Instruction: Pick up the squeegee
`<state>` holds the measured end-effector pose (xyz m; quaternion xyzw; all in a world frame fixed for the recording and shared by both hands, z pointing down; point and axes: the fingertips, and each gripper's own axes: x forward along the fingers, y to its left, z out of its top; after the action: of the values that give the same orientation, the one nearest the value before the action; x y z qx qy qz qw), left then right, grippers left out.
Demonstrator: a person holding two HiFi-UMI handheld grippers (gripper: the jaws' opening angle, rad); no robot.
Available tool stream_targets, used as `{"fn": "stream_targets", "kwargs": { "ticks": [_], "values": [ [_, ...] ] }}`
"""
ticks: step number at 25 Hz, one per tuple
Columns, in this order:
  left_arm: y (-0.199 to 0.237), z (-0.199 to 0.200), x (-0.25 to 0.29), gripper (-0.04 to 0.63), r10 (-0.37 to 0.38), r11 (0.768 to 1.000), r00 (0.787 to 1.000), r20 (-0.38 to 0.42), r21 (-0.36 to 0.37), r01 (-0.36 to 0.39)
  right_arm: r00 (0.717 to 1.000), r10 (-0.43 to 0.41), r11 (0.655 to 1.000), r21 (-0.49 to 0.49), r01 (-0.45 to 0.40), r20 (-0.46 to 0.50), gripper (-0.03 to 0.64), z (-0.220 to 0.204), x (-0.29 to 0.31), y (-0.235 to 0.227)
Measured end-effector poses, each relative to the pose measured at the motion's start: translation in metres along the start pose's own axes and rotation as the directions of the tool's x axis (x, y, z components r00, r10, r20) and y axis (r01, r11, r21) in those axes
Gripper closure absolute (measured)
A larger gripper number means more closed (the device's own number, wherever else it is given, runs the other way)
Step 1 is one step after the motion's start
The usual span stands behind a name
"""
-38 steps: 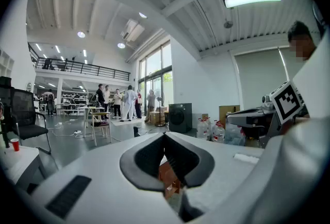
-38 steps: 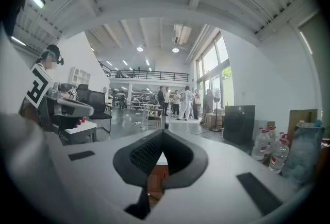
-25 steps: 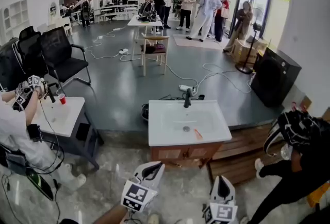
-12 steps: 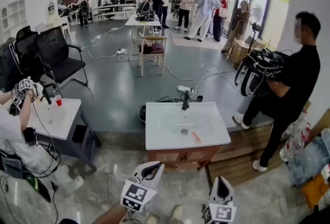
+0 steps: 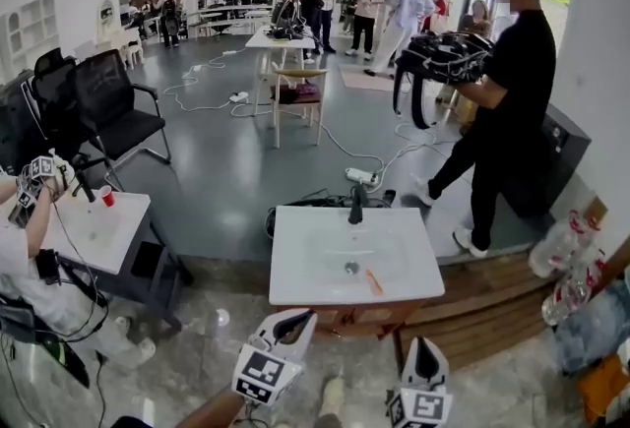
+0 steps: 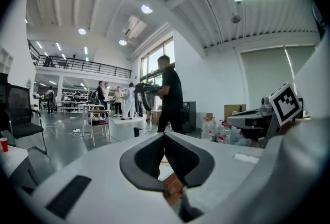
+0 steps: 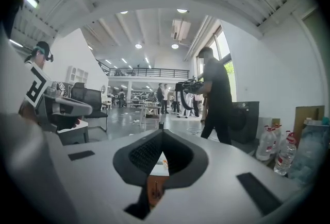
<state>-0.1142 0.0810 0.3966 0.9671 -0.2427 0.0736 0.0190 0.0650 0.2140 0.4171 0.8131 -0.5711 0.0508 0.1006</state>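
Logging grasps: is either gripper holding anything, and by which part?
Nothing is held: the left gripper and the right gripper are both shut and empty.

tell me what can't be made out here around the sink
- Orange item on the sink, head view: too small to identify as the squeegee.
- Sink, both gripper views: mostly hidden behind shut jaws.
- Left gripper, right gripper, head view: bodies cut off by bottom edge.

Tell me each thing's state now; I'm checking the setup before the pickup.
Left gripper: shut, empty.
Right gripper: shut, empty.
Squeegee: lying in the sink, right of the drain, untouched.
Faucet: upright at the sink's far rim.
Red cup: upright on the side table.
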Motion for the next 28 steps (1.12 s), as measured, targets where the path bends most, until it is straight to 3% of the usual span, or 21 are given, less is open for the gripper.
{"fn": "stream_targets", "kwargs": {
  "ticks": [15, 28],
  "values": [
    [0.025, -0.015, 0.155, 0.594, 0.079, 0.996, 0.992, -0.102, -0.038, -0.084, 0.993, 0.113, 0.993, 0.039, -0.112, -0.033, 0.618, -0.004, 0.155, -0.077],
    [0.052, -0.042, 0.223, 0.594, 0.188, 0.976, 0.967, -0.17, -0.081, -0.204, 0.966, 0.246, 0.969, 0.052, -0.242, -0.082, 0.618, -0.027, 0.253, -0.094]
  ]
}}
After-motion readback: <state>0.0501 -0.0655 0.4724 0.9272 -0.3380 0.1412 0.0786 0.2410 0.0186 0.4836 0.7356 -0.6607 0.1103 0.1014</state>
